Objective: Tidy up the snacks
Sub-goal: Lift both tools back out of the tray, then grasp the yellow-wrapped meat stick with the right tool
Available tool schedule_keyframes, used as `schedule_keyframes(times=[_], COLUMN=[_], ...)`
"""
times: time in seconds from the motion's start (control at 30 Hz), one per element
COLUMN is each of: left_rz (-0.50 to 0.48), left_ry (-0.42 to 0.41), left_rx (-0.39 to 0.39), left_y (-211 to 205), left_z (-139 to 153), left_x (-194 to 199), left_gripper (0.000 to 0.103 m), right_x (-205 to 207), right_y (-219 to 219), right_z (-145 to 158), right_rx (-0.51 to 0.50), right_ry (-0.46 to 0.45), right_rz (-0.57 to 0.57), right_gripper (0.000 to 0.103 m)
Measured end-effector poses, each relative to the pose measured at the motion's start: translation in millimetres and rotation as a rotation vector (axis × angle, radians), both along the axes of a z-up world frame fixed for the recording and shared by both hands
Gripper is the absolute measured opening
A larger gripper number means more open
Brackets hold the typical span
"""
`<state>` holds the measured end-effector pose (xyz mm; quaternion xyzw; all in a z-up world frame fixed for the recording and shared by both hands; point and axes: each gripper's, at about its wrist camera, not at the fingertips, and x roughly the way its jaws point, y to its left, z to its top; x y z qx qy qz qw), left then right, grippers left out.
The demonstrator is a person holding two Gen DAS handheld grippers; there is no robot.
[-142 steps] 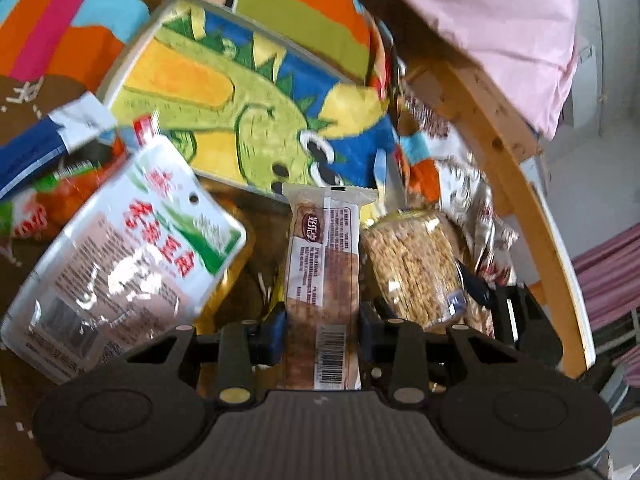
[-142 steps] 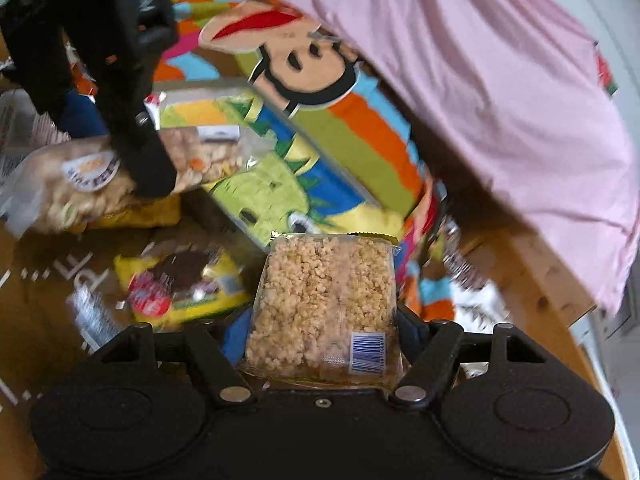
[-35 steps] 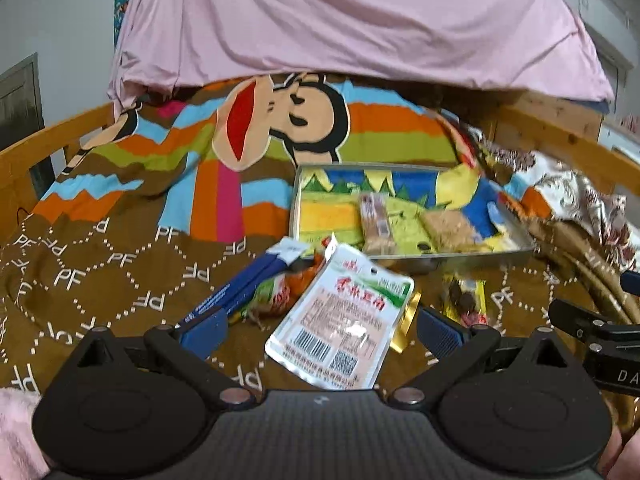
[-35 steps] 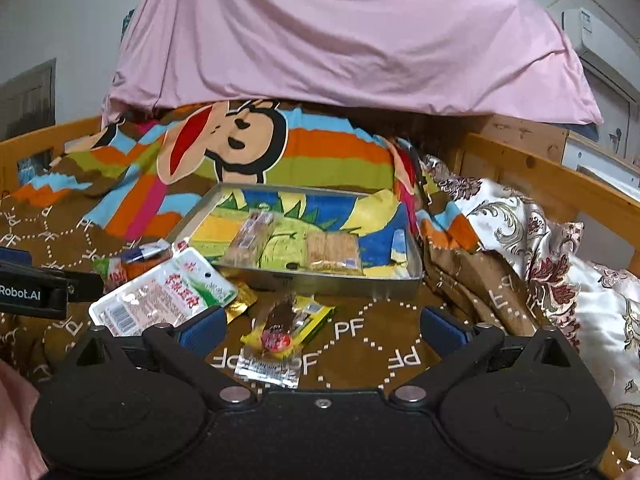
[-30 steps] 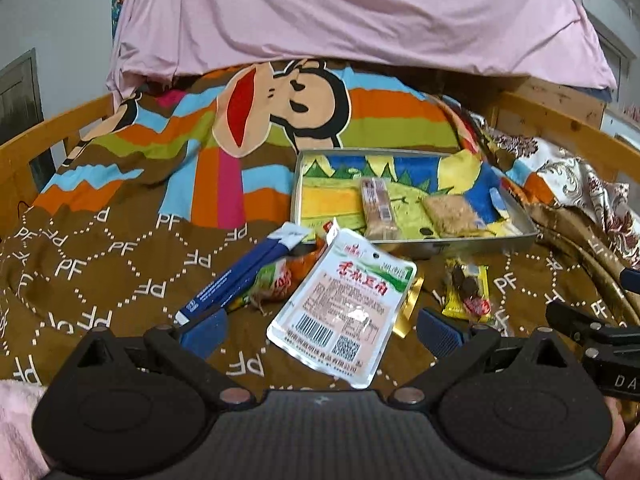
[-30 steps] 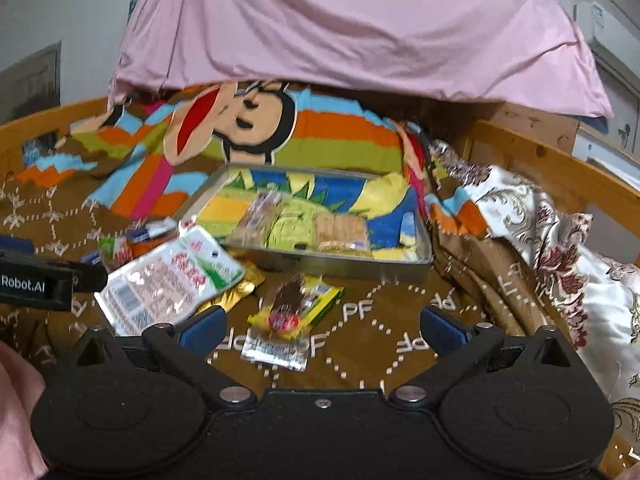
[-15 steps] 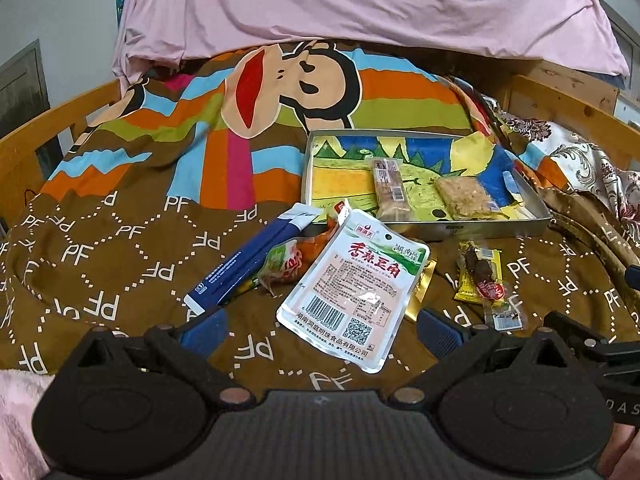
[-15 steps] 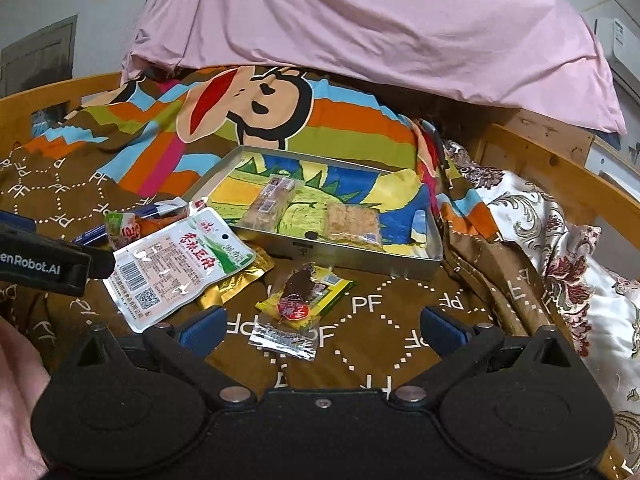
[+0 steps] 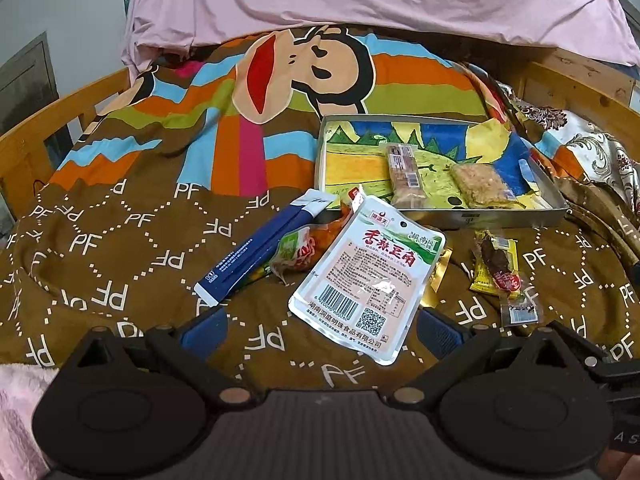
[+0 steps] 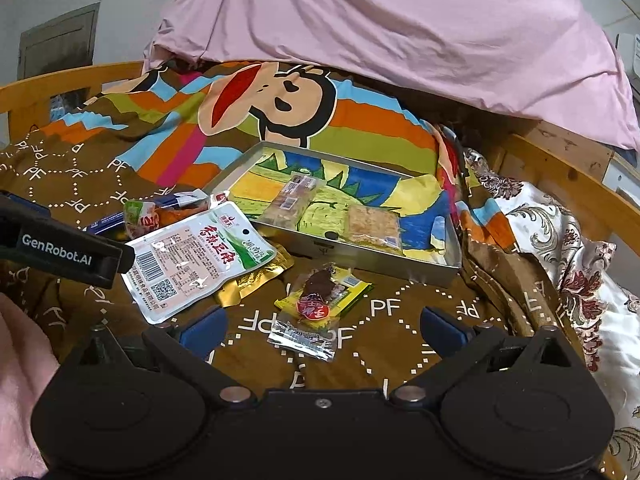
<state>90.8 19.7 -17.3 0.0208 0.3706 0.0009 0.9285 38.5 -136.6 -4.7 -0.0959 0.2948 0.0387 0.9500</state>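
A metal tray (image 9: 516,217) (image 10: 372,258) with a dinosaur picture lies on the bed and holds a long wrapped bar (image 9: 405,174) (image 10: 292,199) and a puffed-rice cake (image 9: 482,186) (image 10: 374,225). In front of it lie a white pouch with red characters (image 9: 370,276) (image 10: 196,258), a blue stick pack (image 9: 260,252), an orange-green packet (image 9: 302,250) (image 10: 150,214), a gold wrapper (image 10: 256,278) and a yellow packet with a dark snack (image 9: 498,266) (image 10: 322,294). My left gripper (image 9: 320,330) hangs open over the white pouch's near end. My right gripper (image 10: 322,330) is open just before the yellow packet.
A brown patterned blanket (image 9: 120,240) with a cartoon monkey covers the bed. Pink bedding (image 10: 400,20) is piled at the back. Wooden rails (image 9: 48,128) (image 10: 560,168) run along both sides. A floral cloth (image 10: 560,232) bunches at the right.
Both grippers, which held the bar and the rice cake 4.7 s ago, now stand open with those snacks in the tray. Over the last second both drifted forward and lower toward the loose packets.
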Motion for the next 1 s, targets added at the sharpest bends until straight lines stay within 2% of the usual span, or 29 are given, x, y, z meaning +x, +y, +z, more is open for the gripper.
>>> schedule_keyframes(times=[0.23,0.57,0.67,0.83,1.0], left_rz=[-0.071,-0.22,-0.271,-0.328,-0.361], left_ry=[0.044,0.178,0.209,0.245,0.298], left_rx=[-0.026,-0.137,-0.122,-0.068,-0.099], left_y=[-0.4,4.1,1.4,-2.8,-2.9], left_z=[1.7,-6.4,-12.0,-22.3,-32.1], left_x=[15.7,67.4,85.4,112.0,131.3], left_gripper=[0.102,0.102,0.102,0.102,0.102], right_x=[11.1,43.9,56.6,79.6,106.0], right_y=[-6.0,-13.9,-17.0,-18.5,-25.6], right_z=[1.2,-7.9,-14.1,-27.7,-43.1], right_rx=[0.034,-0.056,-0.05,0.0,0.133], right_ry=[0.041,0.082,0.09,0.109,0.167], right_rz=[0.036,0.132,0.132,0.113,0.064], right_gripper=[0.102,0.102,0.102,0.102,0.102])
